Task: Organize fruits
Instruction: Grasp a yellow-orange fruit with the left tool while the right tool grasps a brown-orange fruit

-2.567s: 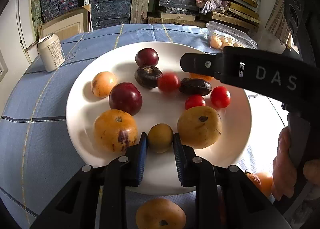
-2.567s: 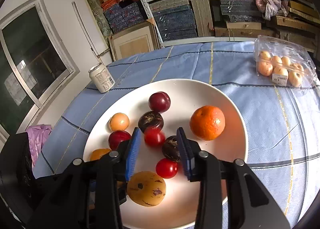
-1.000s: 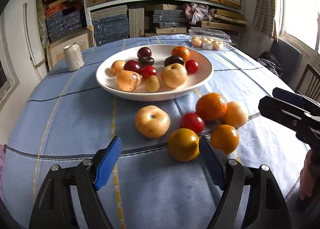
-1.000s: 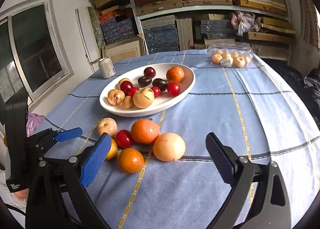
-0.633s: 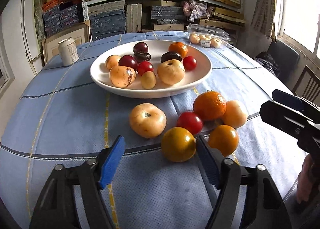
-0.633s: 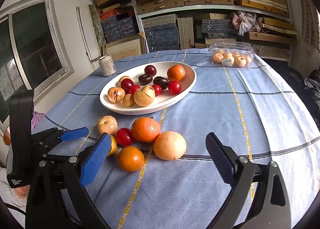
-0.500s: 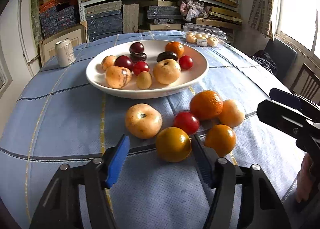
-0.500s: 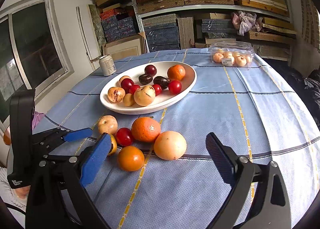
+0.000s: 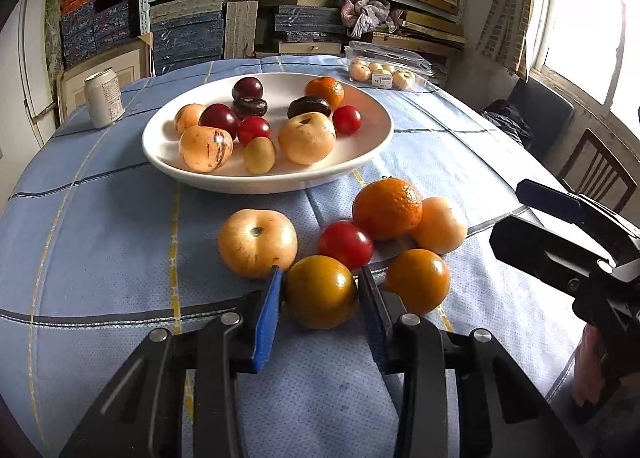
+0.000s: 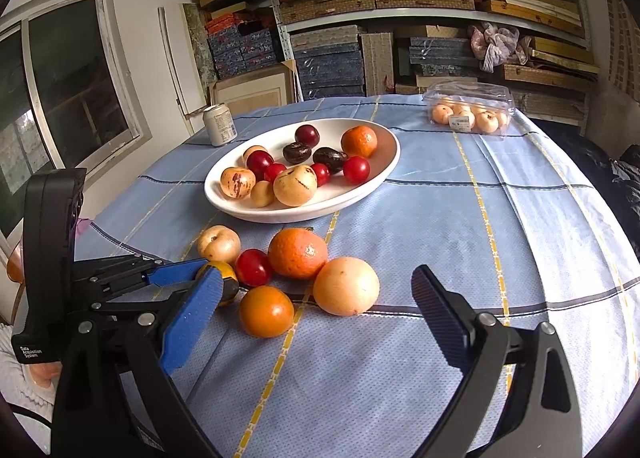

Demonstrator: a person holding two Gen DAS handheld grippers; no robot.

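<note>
**Left claw closed around yellow-orange fruit**

The left claw (image 9: 319, 300) has been narrowed from a wide spread, and its blue pads are now pressed against the yellow-orange fruit (image 9: 321, 290) on the worktop (image 9: 100, 242), just before the white plate (image 9: 362, 161). The right claw (image 10: 316, 314) is held wide open, unmoved, with nothing gripped.

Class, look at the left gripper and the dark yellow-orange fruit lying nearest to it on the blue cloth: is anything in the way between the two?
Nothing visible. The left gripper has just been closing, and the dark yellow-orange fruit sits directly between its blue pads. The pale peach fruit and red tomato crowd close behind it.
</note>
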